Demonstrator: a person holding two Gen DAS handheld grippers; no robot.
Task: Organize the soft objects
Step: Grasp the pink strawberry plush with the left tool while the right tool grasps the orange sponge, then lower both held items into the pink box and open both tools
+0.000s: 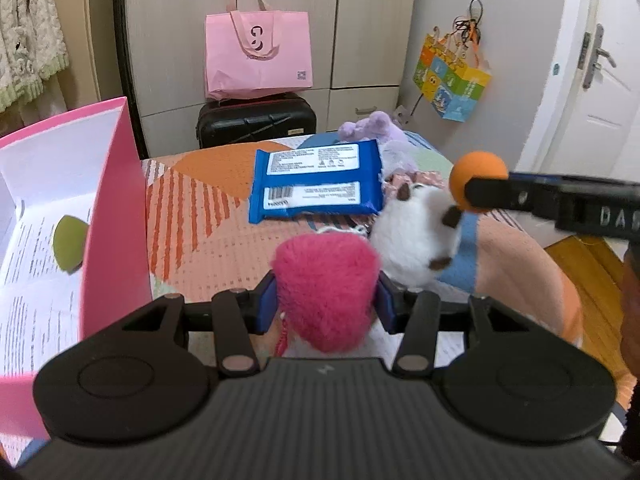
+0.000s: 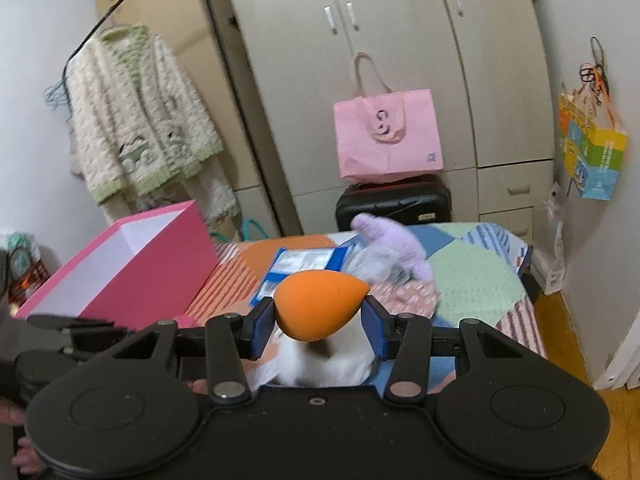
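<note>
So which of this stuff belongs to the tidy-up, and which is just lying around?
Job:
pink pom-pom in left gripper
orange sponge in right gripper
white plush
purple plush
pink box

Lying about:
blue wipes pack
pink tote
black suitcase

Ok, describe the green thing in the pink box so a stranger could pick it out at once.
Start at the open pink box at the left end of the patchwork bedspread. Printed paper sheets line its inside, and an olive-green rounded sponge lies on them against the near wall. It is the only green item there.
</note>
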